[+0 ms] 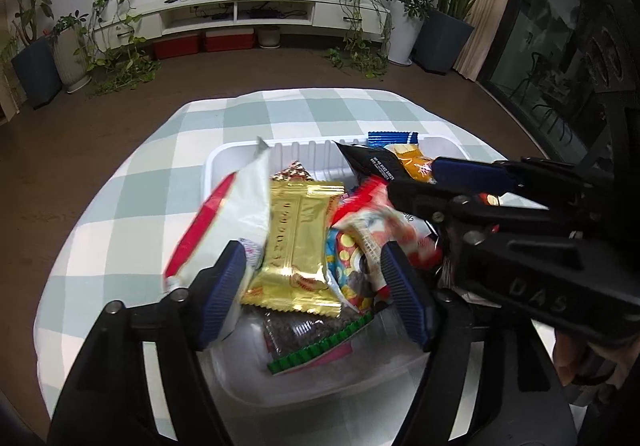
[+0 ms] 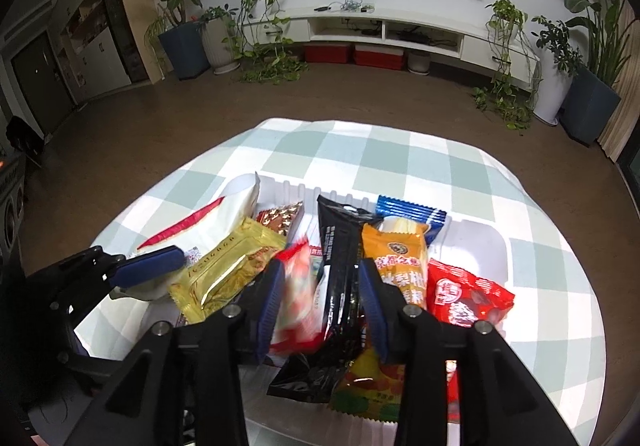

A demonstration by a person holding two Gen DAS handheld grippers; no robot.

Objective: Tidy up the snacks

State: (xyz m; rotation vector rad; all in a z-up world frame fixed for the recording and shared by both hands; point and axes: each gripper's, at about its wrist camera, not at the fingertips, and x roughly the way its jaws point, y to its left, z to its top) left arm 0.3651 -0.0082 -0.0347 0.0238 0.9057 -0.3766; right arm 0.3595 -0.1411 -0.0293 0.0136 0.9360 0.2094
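Snacks dropped into white bin point(image 1: 224, 161).
Left gripper point(image 1: 312, 286) released over gold packet point(image 1: 296, 242); right gripper point(image 2: 322, 300) released astride black packet point(image 2: 340, 266). Next: withdraw.

Left gripper point(image 1: 312, 286) and right gripper point(image 2: 322, 306): black plastic frames, ribbed blue pads, silver screws; raised "DAS" lettering on one arm.

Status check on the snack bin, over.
Left claw open over gold bar. Right claw open around black packet. Snacks heaped in white bin; claws crowd each other.
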